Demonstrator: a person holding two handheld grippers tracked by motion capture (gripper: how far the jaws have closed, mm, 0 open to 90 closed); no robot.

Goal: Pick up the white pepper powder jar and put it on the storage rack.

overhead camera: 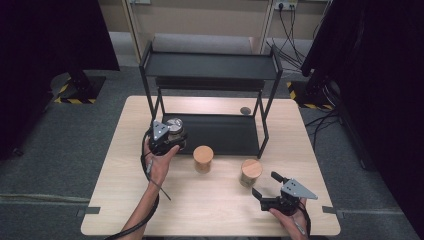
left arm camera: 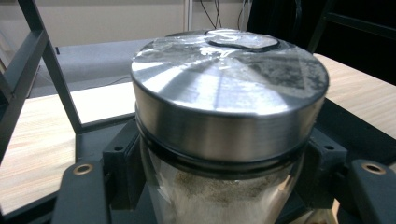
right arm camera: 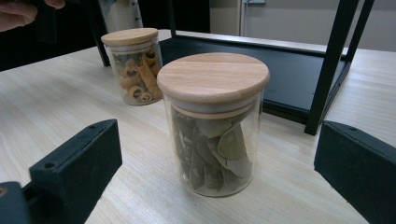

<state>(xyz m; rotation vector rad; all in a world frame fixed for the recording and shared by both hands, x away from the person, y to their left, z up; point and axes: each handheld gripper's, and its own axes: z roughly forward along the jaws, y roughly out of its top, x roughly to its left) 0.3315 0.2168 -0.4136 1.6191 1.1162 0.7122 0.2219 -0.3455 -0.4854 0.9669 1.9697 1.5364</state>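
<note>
One glass jar with a steel lid [left arm camera: 229, 107] is sitting clamped between the black jaws of the left gripper [overhead camera: 167, 137] — pale powder is showing through the glass below the lid. Seen from the high view, that jar [overhead camera: 174, 126] is being held at the front left corner of the black rack's [overhead camera: 210, 67] lower shelf [overhead camera: 225, 135], though whether it is resting on the shelf is hard to tell. A hand [overhead camera: 159, 165] is gripping the tool from below, its cable trailing back along the forearm.

Just in front of the shelf, two wooden-lidded jars are standing upright on the pale table [overhead camera: 125, 190]: the cinnamon jar [right arm camera: 133, 65] near the middle, and the leaf jar [right arm camera: 215, 123] further right, well apart from each other.

Facing the leaf jar, the right gripper [overhead camera: 270, 189] is hanging with its jaws spread wide — the jar is standing ahead of them, untouched, with table showing either side
</note>
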